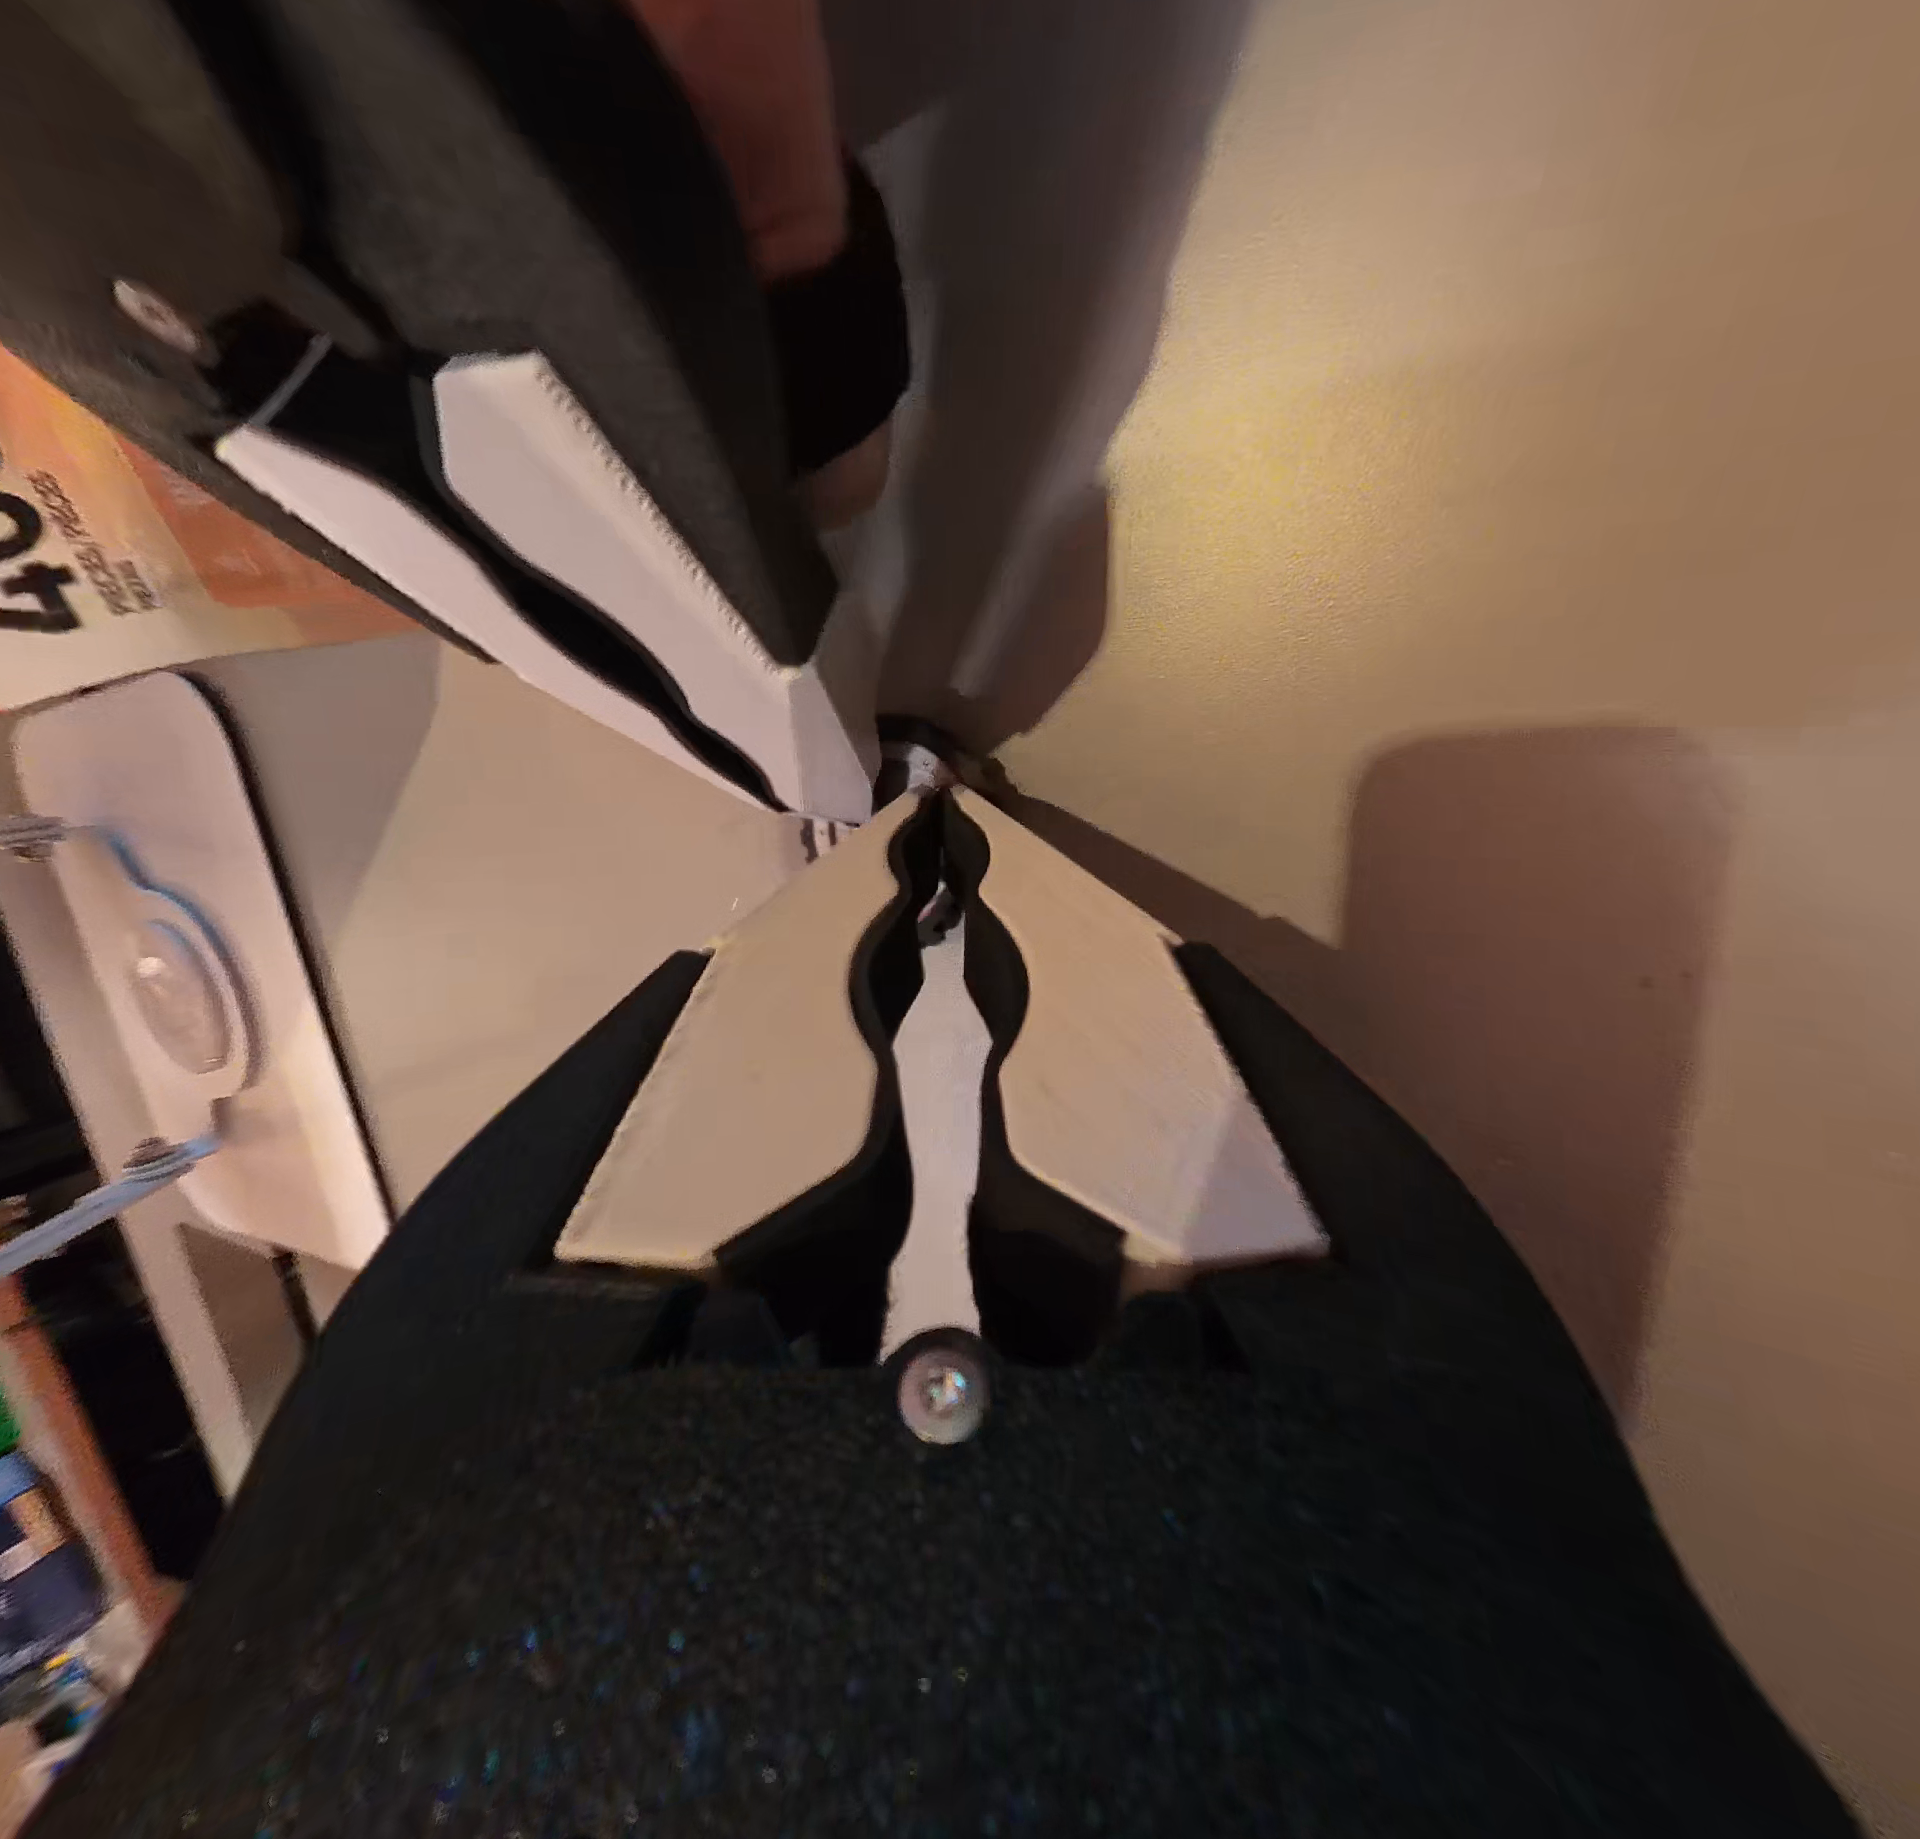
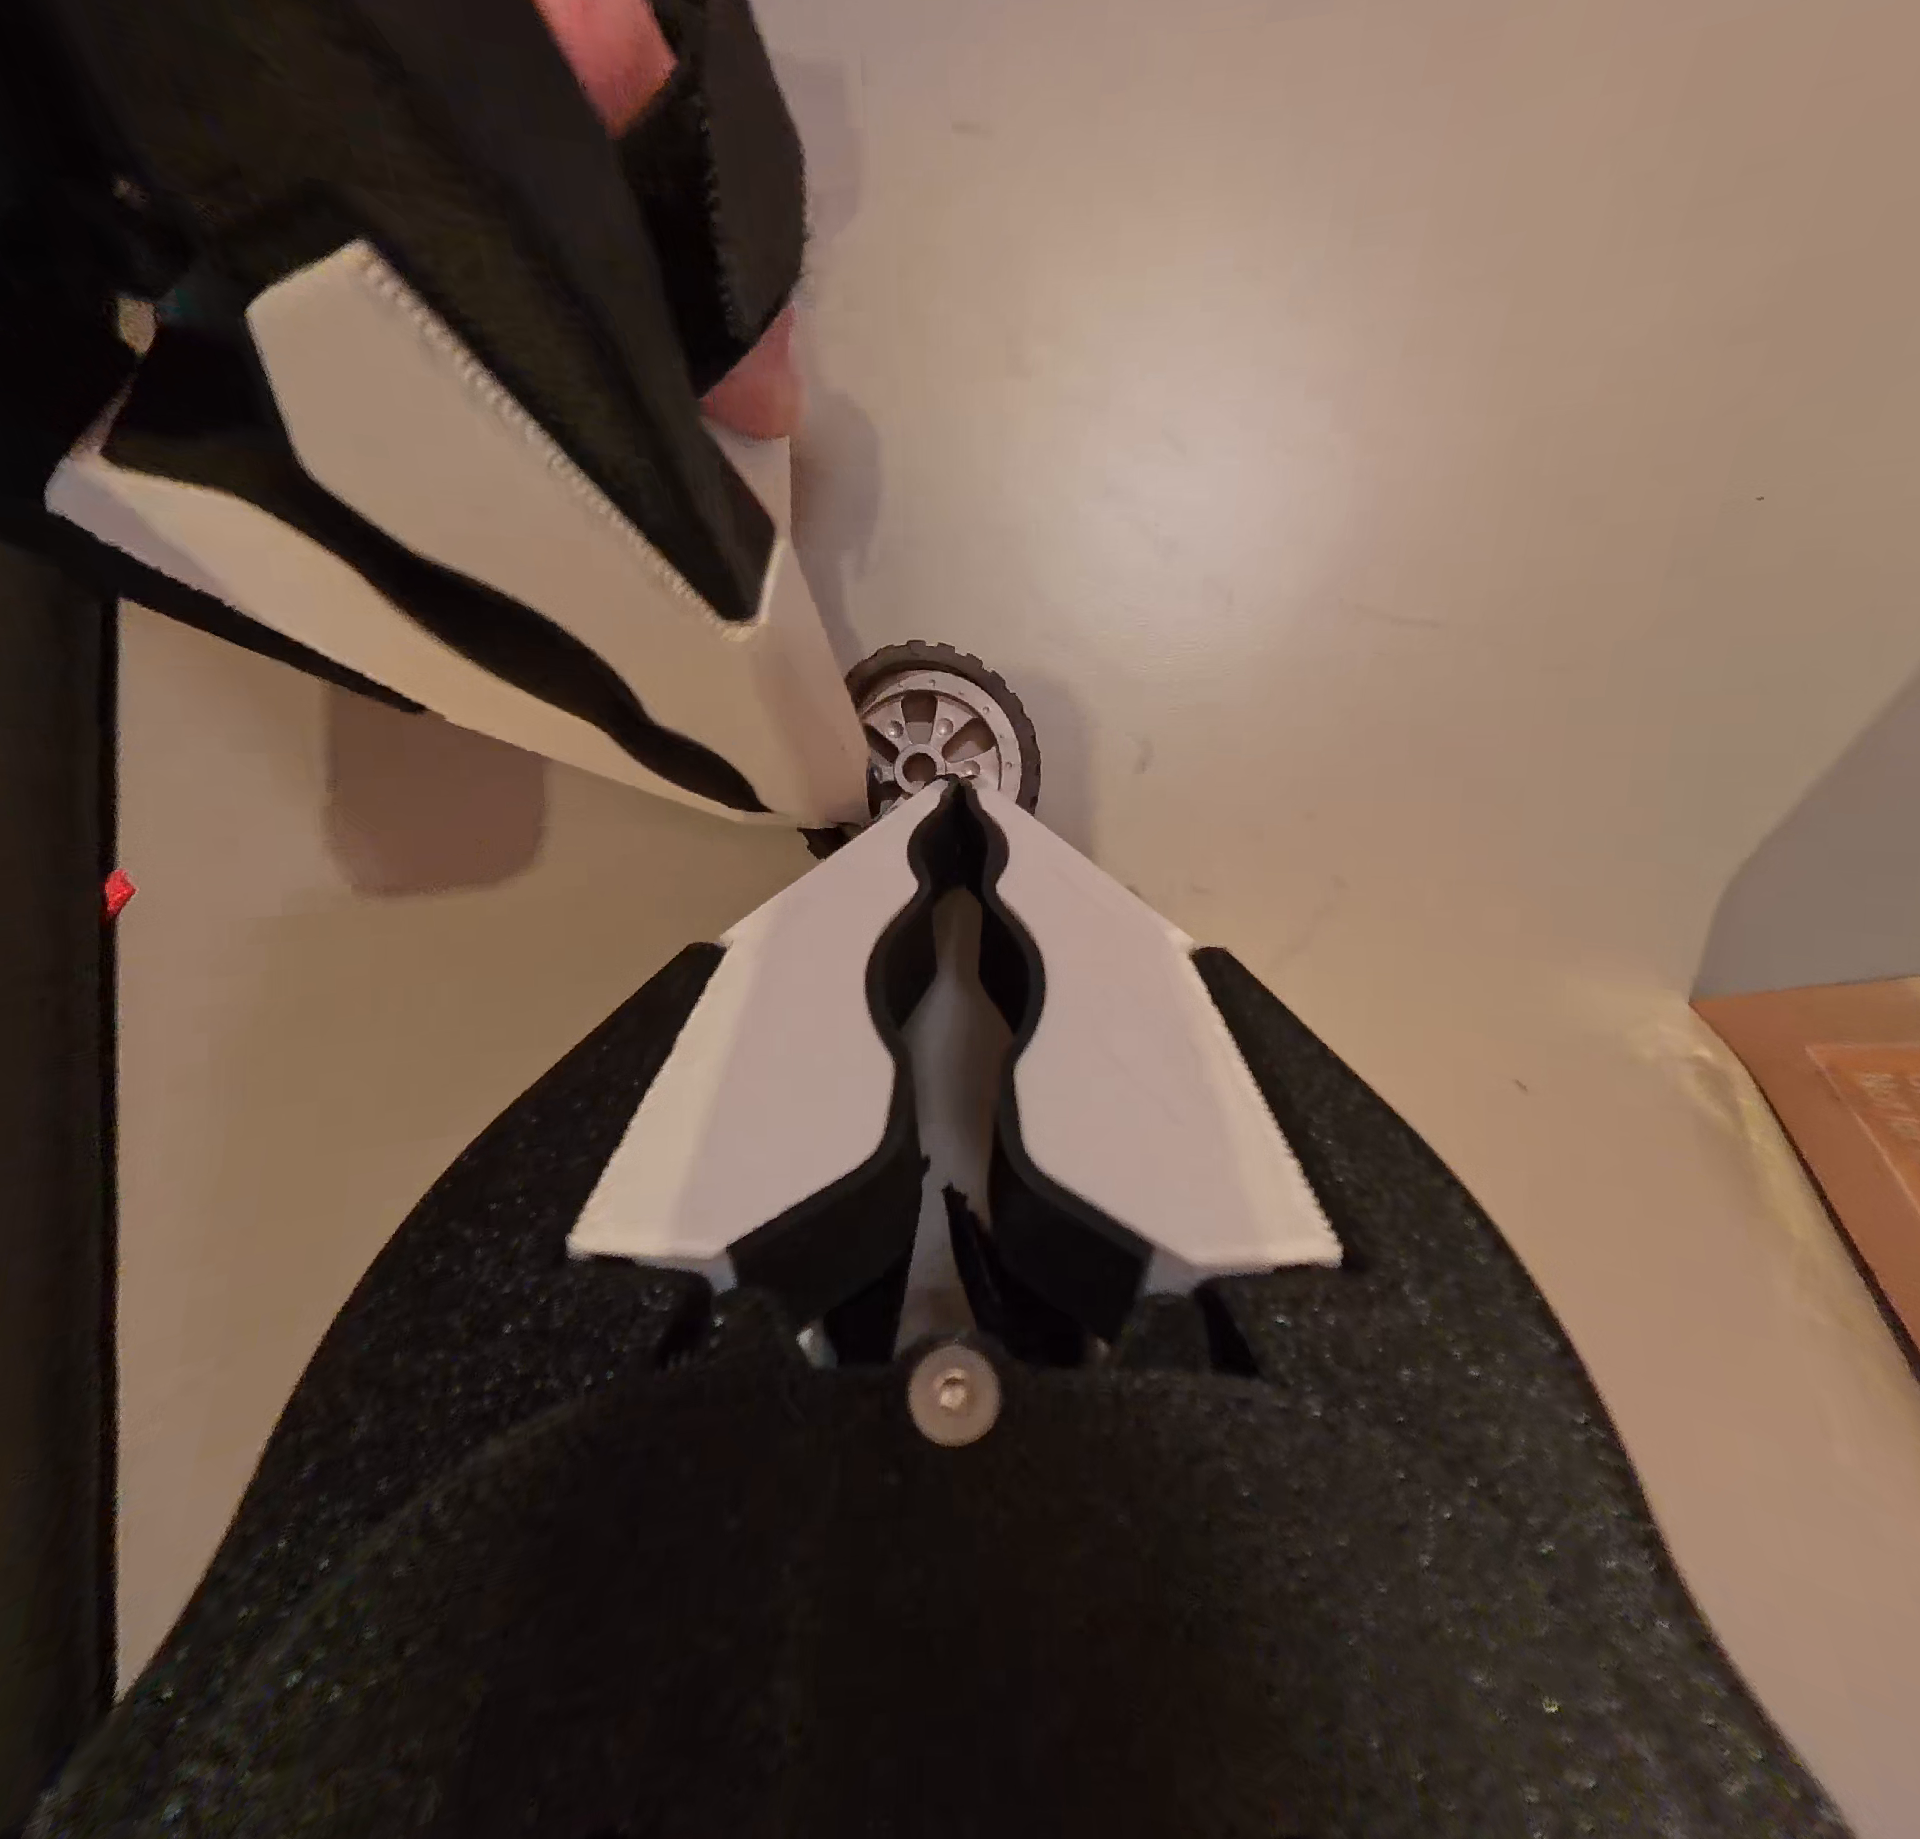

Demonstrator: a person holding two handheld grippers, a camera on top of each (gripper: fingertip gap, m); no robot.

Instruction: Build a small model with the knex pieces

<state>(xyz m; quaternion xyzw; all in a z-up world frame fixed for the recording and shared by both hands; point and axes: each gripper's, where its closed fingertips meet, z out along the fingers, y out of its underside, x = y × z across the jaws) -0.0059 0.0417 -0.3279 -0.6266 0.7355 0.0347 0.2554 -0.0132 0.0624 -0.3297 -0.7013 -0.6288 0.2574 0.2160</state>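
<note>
- Above the cream worktop (image 2: 1351,387), both tongs meet tip to tip at a small grey-spoked, black-tyred toy wheel (image 2: 943,735).
- Right tongs (image 2: 951,797) are closed at its hub, seemingly steadying it.
- Left tongs (image 1: 935,802) look pinched on something tiny beside it; exactly what, I cannot tell.

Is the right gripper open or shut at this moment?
Shut. In the right wrist view the right gripper has its fingertips meeting at a small toy wheel; whether they pinch it cannot be told.
</note>
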